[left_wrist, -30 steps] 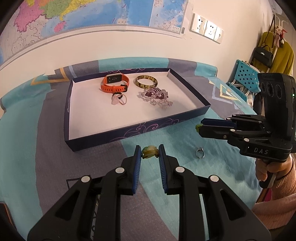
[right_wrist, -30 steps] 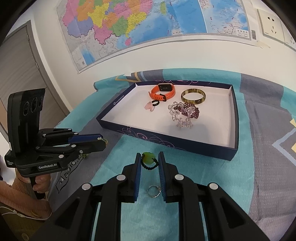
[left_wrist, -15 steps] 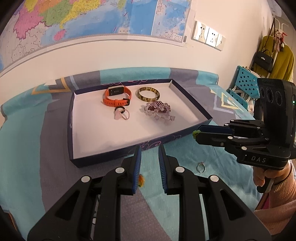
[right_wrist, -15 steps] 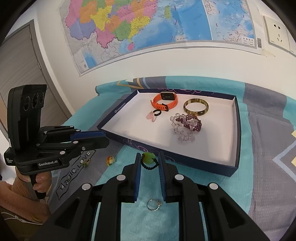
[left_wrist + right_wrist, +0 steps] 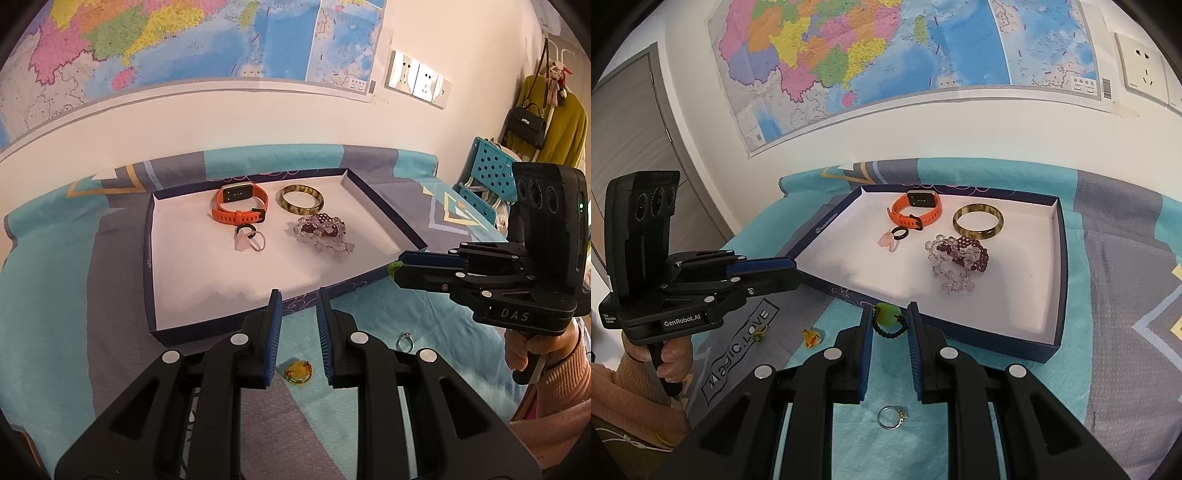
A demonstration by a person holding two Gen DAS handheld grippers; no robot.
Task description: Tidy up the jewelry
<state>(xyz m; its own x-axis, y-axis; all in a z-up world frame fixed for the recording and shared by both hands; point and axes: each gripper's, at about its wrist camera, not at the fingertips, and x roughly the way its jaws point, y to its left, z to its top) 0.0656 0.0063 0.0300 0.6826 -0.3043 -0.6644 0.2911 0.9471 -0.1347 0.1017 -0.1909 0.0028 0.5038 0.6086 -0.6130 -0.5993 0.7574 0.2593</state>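
While the right gripper hangs just short of the near wall of the navy tray, its fingers are clenched on a green bead ring with a dark beaded band, pinched right at the tips. That is the weak point: the hold is small and far forward, so a jolt or a slight easing of the squeeze could drop the ring onto the bedspread instead of into the tray. The tray wall also stands directly ahead, and a low approach could clip it and shove the tray, scattering what lies inside.

The left gripper hovers with its fingers nearly together and nothing between them; an amber stone ring lies on the cloth below the gap, not gripped. It is small and flat to the soft cloth, so a grab could easily pinch fabric or miss.

Inside the tray lie an orange watch, a tortoiseshell bangle, a cluster of clear and garnet beads, and a black ring beside a pink charm. Much of the white floor nearest the grippers is bare. On the cloth outside the tray wait a silver ring under the right gripper and a small green-stone piece near the left one. The two grippers are close, so crossing paths risks a knock.
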